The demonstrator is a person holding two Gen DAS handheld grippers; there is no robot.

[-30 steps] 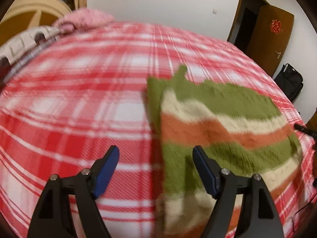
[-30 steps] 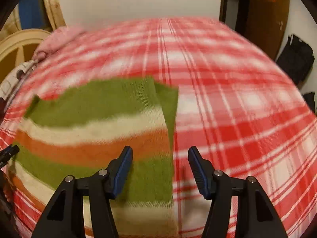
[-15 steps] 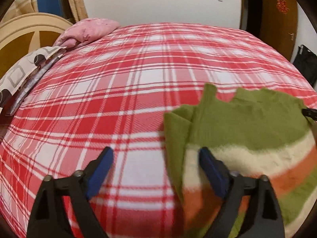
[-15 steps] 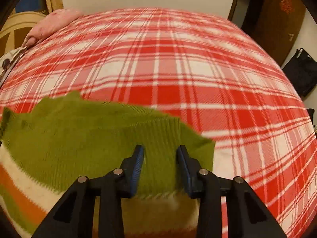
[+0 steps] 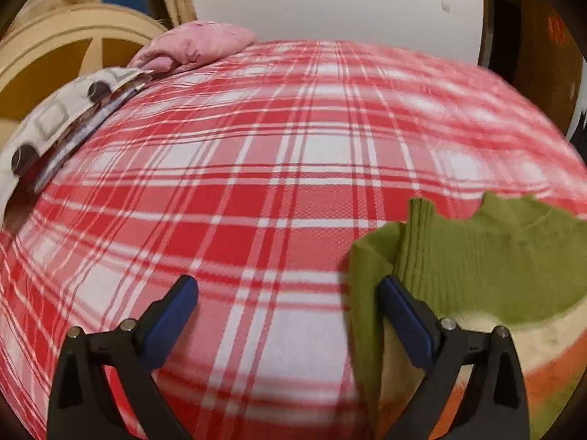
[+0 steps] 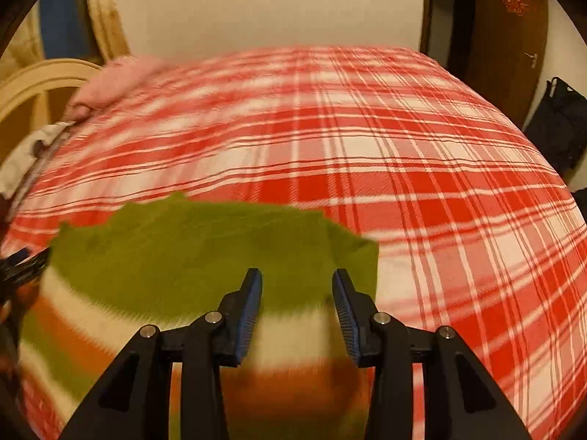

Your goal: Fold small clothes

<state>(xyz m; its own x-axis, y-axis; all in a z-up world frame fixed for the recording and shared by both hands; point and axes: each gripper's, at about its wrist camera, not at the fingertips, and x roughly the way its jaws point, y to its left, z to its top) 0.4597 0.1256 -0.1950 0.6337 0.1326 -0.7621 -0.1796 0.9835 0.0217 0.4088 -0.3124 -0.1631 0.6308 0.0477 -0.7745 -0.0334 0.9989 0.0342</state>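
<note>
Both tongs stand empty. Left gripper point(image 5: 288, 302) is spread wide at the near-left edge of the striped sweater point(image 5: 488, 267), one pad point(image 5: 400, 310) over the folded green flap, the other over bare plaid bedspread point(image 5: 256, 183). Right gripper point(image 6: 297, 295) is parted more narrowly above the sweater's green band, near its right edge; contact cannot be confirmed. Sweater lies flat on the bedspread, side folded in, collar edge away from the cameras. Risk, as judged: a closing pinch may catch blanket along with knit, or take one layer only, dragging the fold askew. Motion blur limits certainty.
</note>
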